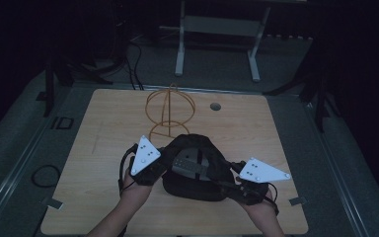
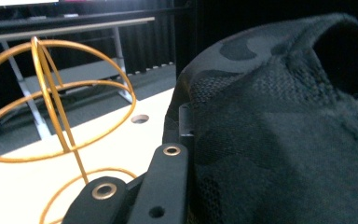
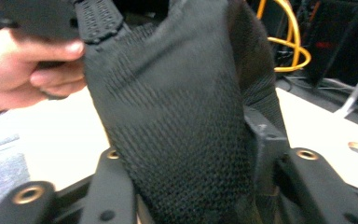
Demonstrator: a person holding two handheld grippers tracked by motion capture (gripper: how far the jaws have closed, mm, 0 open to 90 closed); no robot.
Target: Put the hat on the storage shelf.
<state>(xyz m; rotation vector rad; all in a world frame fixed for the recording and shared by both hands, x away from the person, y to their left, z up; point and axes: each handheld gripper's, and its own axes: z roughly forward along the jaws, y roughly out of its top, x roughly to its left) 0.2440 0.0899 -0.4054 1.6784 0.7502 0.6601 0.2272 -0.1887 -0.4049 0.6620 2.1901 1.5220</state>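
Now black cap (image 1: 193, 168) between 2 hand-held grippers

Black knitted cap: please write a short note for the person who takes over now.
Left gripper: shut on the black knitted cap at its left edge.
Right gripper: the cap's fabric lies between its fingers; whether they press on it cannot be told.
The cap hangs between both grippers above the table, in front of the gold wire stand.
Left: probably set the cap on the stand.
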